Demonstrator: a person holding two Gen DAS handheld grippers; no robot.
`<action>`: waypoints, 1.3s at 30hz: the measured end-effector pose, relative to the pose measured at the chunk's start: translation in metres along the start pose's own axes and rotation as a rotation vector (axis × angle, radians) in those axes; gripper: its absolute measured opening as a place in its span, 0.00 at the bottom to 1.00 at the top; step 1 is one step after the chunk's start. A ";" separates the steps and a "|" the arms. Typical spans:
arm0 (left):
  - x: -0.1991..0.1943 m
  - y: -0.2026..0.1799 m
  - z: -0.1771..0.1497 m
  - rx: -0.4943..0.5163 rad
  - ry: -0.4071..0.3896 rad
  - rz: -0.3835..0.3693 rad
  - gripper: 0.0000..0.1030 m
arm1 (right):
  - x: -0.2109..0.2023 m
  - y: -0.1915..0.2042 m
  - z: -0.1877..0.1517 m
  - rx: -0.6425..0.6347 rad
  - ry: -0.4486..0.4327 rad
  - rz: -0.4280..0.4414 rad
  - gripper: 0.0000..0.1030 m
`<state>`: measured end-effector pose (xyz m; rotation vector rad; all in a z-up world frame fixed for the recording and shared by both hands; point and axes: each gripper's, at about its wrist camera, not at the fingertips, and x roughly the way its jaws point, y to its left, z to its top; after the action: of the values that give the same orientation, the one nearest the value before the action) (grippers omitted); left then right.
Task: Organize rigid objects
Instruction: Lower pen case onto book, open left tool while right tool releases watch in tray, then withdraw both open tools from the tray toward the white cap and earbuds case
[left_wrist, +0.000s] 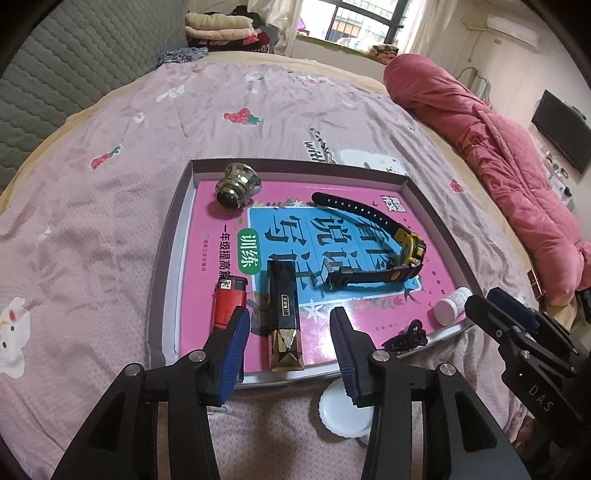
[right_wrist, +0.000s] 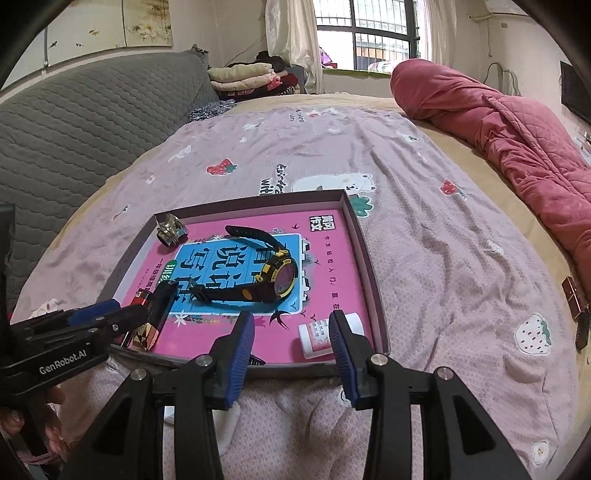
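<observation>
A shallow box tray (left_wrist: 173, 229) lies on the bed with a pink book (left_wrist: 218, 206) flat inside it. On the book are a metal knob (left_wrist: 236, 186), a black and yellow watch (left_wrist: 373, 240), a red lighter (left_wrist: 229, 301), a black and gold bar (left_wrist: 282, 317), a white bottle (left_wrist: 452, 304) and a black clip (left_wrist: 406, 338). My left gripper (left_wrist: 290, 314) hovers open above the bar, pads clear of it. My right gripper (right_wrist: 291, 317) is open over the tray's (right_wrist: 369, 258) near edge. The white bottle (right_wrist: 317, 336) lies partly behind its right finger.
A white round lid (left_wrist: 343, 413) lies on the pink sheet just in front of the tray. A rolled pink quilt (right_wrist: 498, 122) runs along the right, a grey padded headboard (right_wrist: 74, 140) along the left. A small dark red box (right_wrist: 574, 299) sits near the right edge.
</observation>
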<state>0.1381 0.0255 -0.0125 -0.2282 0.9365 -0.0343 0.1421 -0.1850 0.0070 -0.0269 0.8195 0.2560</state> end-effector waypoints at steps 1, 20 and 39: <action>-0.001 0.000 0.000 0.000 -0.002 0.001 0.46 | -0.001 0.000 0.000 -0.001 -0.001 -0.001 0.41; -0.026 0.001 -0.003 -0.004 -0.027 0.022 0.59 | -0.023 0.008 0.003 -0.018 -0.058 0.013 0.51; -0.078 -0.013 -0.009 0.028 -0.069 0.029 0.62 | -0.067 0.021 -0.001 -0.064 -0.126 0.056 0.53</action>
<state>0.0857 0.0213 0.0466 -0.1891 0.8703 -0.0129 0.0922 -0.1796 0.0564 -0.0472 0.6876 0.3337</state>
